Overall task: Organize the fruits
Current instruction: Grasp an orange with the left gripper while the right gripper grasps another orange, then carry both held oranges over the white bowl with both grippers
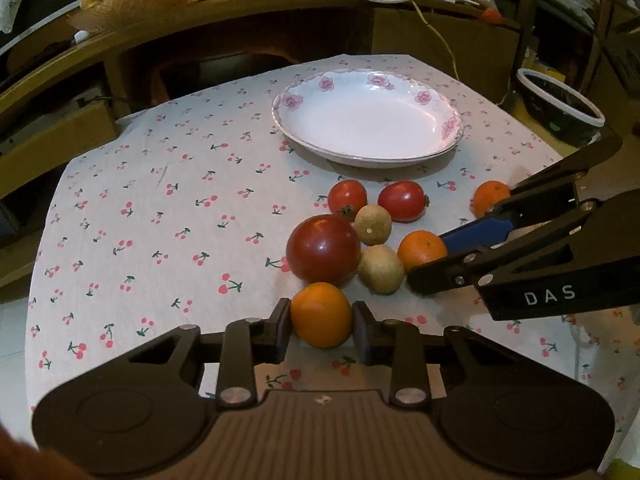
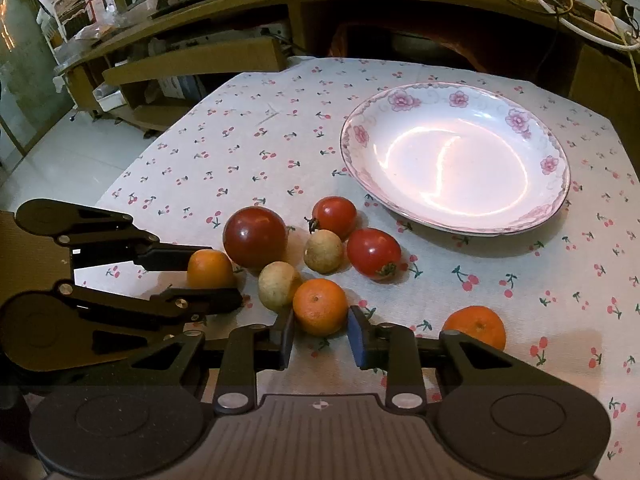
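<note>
On the surface (image 1: 160,184), covered in a cherry-print cloth, the left tool (image 1: 321,316) has its two fingers pressed against either side of a small orange (image 1: 321,315), gripping it where it sits at the near edge of the fruit cluster. The orange is round, so no long axis can be told. Just behind it and touching is a large dark-red tomato (image 1: 323,249). To the right of that lie two brownish kiwis (image 1: 373,224), one behind the other, the nearer one slightly egg-shaped with its long axis running roughly away from the camera. Behind them sit two smaller red tomatoes (image 1: 347,198), the left one with its stem end turned toward the near side, the right one with its stem pointing right.

Further right, the right tool (image 2: 321,332) straddles a second orange (image 2: 320,306); its fingers stand apart with a gap on each side, so it is open. A third orange (image 2: 475,327) rests apart near the right edge.

Beyond the fruit, a white plate (image 1: 416,156) with a pink flower rim holds nothing.
</note>
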The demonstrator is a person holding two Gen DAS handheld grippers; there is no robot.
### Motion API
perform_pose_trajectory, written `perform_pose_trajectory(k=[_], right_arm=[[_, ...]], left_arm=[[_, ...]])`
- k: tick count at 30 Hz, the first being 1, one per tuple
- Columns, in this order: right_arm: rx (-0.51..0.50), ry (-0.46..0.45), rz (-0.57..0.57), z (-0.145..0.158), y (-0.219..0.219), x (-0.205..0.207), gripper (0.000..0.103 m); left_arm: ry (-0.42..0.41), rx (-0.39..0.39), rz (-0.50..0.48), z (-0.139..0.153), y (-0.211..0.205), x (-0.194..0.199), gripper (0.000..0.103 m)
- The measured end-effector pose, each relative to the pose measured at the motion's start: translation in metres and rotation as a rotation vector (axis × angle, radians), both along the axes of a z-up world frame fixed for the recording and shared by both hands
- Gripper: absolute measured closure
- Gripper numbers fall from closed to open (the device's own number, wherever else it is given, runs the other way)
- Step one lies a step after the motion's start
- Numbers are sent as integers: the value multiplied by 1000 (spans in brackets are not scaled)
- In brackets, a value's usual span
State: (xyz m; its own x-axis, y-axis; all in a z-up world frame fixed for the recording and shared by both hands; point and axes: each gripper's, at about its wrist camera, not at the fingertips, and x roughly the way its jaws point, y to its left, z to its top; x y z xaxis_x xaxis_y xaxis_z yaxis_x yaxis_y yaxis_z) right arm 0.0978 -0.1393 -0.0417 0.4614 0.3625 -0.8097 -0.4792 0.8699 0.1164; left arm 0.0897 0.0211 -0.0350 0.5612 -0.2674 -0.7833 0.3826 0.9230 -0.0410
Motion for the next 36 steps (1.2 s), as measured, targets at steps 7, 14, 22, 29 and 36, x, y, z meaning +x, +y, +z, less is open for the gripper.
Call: perform_pose_trajectory(k=[7, 14, 22, 29, 36], right_arm=[[43, -6, -15, 11, -9, -3, 74], [79, -17, -41, 21, -18, -4, 74], [105, -36, -85, 31, -28, 1, 74], [118, -43, -116, 35, -37, 7, 74], [130, -65, -154, 41, -42, 20, 74]], left_arm=[[-6, -38, 0, 12, -3, 1, 66], [-28, -77, -11, 26, -15, 8, 67], [-42, -91, -16, 32, -28, 22, 67], [-39, -120, -2, 36, -30, 33, 67], [-53, -120, 8, 40, -38, 57, 67]])
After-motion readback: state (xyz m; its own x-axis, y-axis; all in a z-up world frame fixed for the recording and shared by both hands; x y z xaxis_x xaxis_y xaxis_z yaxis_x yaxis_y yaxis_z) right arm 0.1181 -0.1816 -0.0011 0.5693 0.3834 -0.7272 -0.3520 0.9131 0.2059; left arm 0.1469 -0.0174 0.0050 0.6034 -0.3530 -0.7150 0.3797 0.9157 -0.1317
